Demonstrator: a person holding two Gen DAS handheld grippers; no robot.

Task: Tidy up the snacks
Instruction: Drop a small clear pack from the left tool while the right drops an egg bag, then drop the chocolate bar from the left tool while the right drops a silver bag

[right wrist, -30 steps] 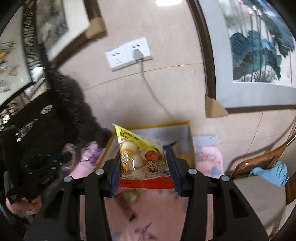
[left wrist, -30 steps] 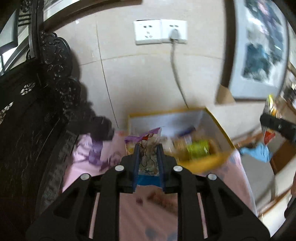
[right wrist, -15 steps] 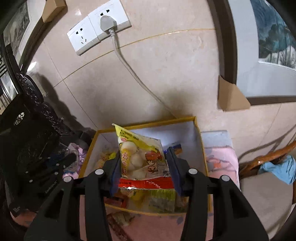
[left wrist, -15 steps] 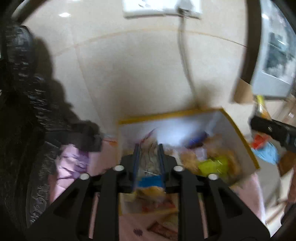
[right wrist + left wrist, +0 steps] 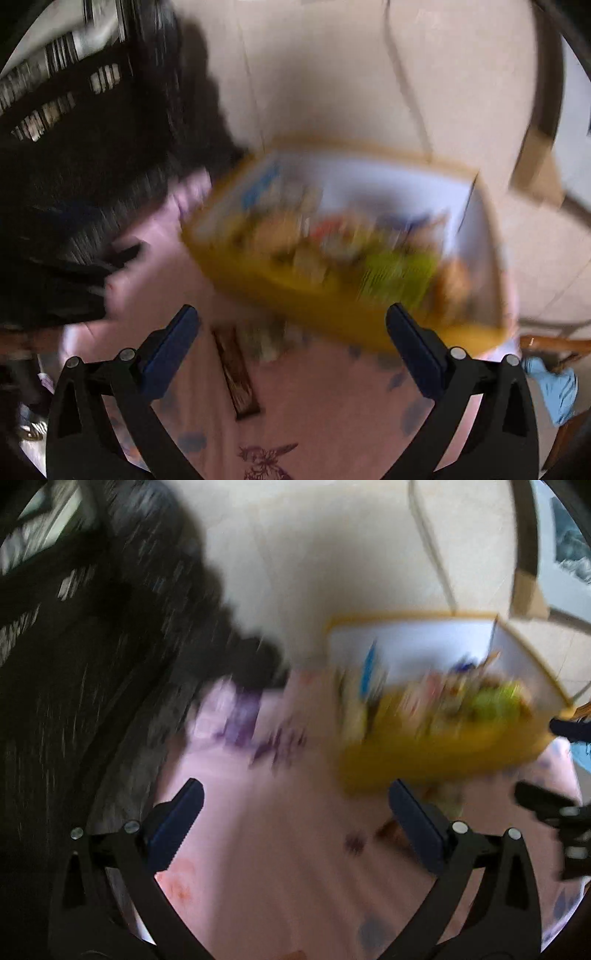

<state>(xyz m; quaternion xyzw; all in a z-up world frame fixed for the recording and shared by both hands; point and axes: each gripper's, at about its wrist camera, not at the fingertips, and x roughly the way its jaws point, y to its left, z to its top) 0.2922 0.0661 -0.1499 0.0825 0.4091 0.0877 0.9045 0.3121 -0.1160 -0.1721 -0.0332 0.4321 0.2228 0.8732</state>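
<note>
A yellow box (image 5: pixel 424 749) with a white inside stands on the pink flowered cloth (image 5: pixel 277 849), holding several blurred snack packets (image 5: pixel 461 698). My left gripper (image 5: pixel 295 788) hovers over the cloth in front of the box's left corner. Its jaws are opening wide with nothing between them. In the right wrist view the yellow box (image 5: pixel 295 291) and its snacks (image 5: pixel 351 236) lie just beyond my right gripper (image 5: pixel 292 310). Its jaws are also opening, with nothing between them. A brown snack bar (image 5: pixel 236 373) lies on the cloth between its fingers' lines.
Dark carved wooden furniture (image 5: pixel 74 664) fills the left side. Behind the box is a tiled wall with a hanging cable (image 5: pixel 428 542) and a framed picture (image 5: pixel 528 598). A blue cloth (image 5: pixel 554 387) lies on a wooden chair at the right. Both views are motion-blurred.
Both grippers let go of their snack packets over the box and opened wide. Both then dropped and pulled back, so they now hang over the cloth in front of the box.
</note>
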